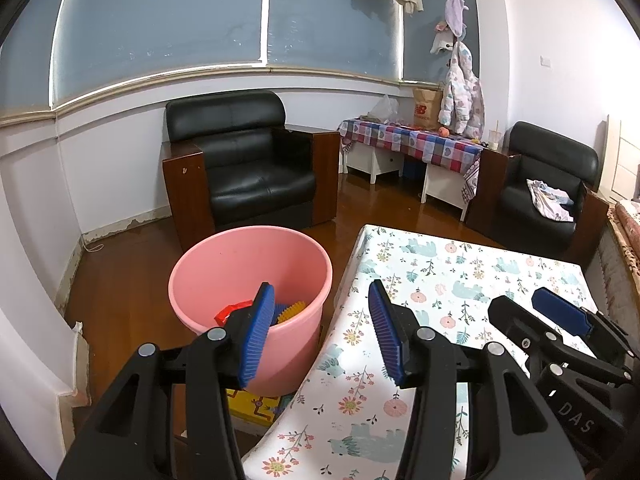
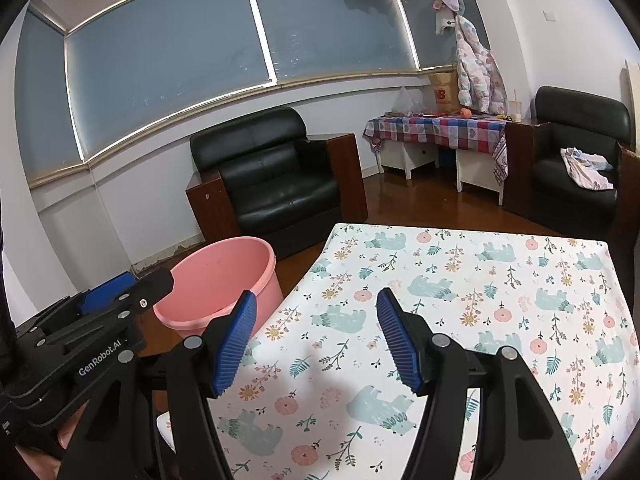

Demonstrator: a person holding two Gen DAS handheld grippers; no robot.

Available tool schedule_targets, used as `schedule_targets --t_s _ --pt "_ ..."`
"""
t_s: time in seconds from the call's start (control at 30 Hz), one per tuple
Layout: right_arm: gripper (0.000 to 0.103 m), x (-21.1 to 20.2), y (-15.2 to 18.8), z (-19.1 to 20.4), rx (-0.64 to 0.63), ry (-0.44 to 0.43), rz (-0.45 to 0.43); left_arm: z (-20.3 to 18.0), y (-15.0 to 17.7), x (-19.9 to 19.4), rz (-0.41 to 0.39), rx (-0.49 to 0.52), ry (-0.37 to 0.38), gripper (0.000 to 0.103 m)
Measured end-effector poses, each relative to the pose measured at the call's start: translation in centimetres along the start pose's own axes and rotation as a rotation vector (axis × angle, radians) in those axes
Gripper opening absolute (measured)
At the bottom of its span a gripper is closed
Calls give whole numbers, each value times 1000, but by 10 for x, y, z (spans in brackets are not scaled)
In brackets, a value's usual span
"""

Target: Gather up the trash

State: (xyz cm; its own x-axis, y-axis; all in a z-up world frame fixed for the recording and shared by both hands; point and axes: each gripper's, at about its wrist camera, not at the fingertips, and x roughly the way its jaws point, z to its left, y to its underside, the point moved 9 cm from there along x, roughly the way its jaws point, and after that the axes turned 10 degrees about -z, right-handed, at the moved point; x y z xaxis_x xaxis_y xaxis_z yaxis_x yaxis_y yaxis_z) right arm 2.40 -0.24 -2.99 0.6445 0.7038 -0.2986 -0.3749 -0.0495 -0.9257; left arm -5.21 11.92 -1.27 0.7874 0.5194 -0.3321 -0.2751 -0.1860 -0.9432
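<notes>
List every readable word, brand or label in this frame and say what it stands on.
"GenRobot.AI": on the black body of the left claw, seen from the right wrist.
"DAS": on the body of the right claw, seen from the left wrist.
"NB" logo: on the brown paper bag; the line beneath it is too small to read.

The desk (image 2: 460, 280) top lies bare ahead of both grippers. Left of the desk's edge, the bucket (image 1: 248, 264) stands on the floor with its mouth open upward. An armchair (image 1: 248, 160) blocks the floor behind the bucket.
</notes>
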Motion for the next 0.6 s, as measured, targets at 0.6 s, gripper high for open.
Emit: schedule_targets --t_s 0.6 --pt "62 2 3 -2 5 1 6 -5 8 7 28 8 3 50"
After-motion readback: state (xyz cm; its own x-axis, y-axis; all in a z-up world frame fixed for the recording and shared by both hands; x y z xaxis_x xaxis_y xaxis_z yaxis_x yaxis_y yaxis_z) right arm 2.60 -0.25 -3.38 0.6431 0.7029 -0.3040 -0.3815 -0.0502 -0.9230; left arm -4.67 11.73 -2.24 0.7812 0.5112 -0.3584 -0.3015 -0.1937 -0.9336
